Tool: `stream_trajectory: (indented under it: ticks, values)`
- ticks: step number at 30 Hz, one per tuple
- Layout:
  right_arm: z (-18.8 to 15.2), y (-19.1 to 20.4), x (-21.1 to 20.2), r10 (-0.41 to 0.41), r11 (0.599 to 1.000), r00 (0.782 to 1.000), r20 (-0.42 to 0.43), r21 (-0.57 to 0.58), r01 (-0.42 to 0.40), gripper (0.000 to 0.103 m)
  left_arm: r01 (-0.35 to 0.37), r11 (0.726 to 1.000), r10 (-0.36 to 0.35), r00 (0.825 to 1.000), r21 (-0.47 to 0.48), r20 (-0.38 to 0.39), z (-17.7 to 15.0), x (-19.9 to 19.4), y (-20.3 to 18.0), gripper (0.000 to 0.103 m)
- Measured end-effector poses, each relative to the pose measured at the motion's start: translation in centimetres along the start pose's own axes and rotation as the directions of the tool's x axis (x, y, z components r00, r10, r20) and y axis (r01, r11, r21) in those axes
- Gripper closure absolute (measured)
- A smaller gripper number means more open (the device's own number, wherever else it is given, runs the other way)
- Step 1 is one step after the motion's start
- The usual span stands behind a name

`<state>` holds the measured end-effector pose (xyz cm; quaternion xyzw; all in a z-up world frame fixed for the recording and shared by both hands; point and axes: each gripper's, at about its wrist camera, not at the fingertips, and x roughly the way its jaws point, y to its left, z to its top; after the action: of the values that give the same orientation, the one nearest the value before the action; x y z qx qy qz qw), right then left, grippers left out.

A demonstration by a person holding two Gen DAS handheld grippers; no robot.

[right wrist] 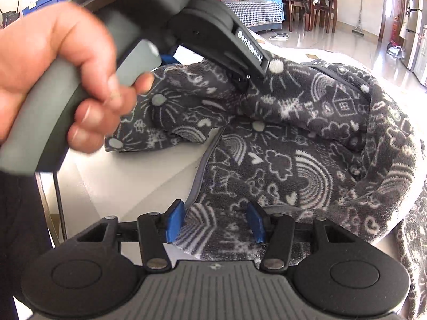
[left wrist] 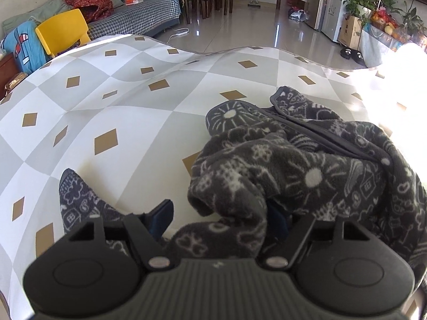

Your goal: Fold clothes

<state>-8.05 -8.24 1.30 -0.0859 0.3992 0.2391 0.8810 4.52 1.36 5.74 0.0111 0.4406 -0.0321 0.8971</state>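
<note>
A dark grey fleece garment [left wrist: 307, 165] with white doodle print lies bunched on the checked tablecloth [left wrist: 112, 101]. A rolled sleeve end sits between the fingers of my left gripper [left wrist: 220, 218]. Its left pad [left wrist: 162, 217] stands clear of the cloth with table showing beside it, and fleece half hides the right pad. In the right wrist view a hand [right wrist: 53, 74] holds the left gripper [right wrist: 245, 80], whose tips are buried in the fleece [right wrist: 307, 160]. My right gripper [right wrist: 215, 222] straddles the garment's flat near edge, blue pads apart.
The tablecloth stretches bare to the left and far side. Beyond the table's far edge stand a yellow chair [left wrist: 62, 30], a sofa with piled textiles [left wrist: 128, 13] and dining chairs. Bright sunlight washes out the right side of the table.
</note>
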Motion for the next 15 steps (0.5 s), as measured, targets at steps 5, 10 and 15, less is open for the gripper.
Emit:
stream_trajectory:
  ticks: [5,10,15]
  values:
    - [-0.2,1.0,0.2,-0.042,0.996,0.999,-0.004,-0.077,0.042,0.052,-0.043,0.996,0.041,0.999,0.078,0.022,2.4,0.6,-0.2,0.03]
    - [-0.3,0.7,0.2,-0.052,0.997,0.999,-0.005,-0.059,0.052,0.059,-0.05,0.992,0.046,0.998,0.119,0.039,3.7,1.7,-0.6,0.029]
    - [-0.3,0.1,-0.1,-0.069,0.996,0.998,-0.008,-0.052,0.069,0.079,-0.044,0.996,0.042,0.999,0.074,0.034,4.8,3.3,0.2,0.029]
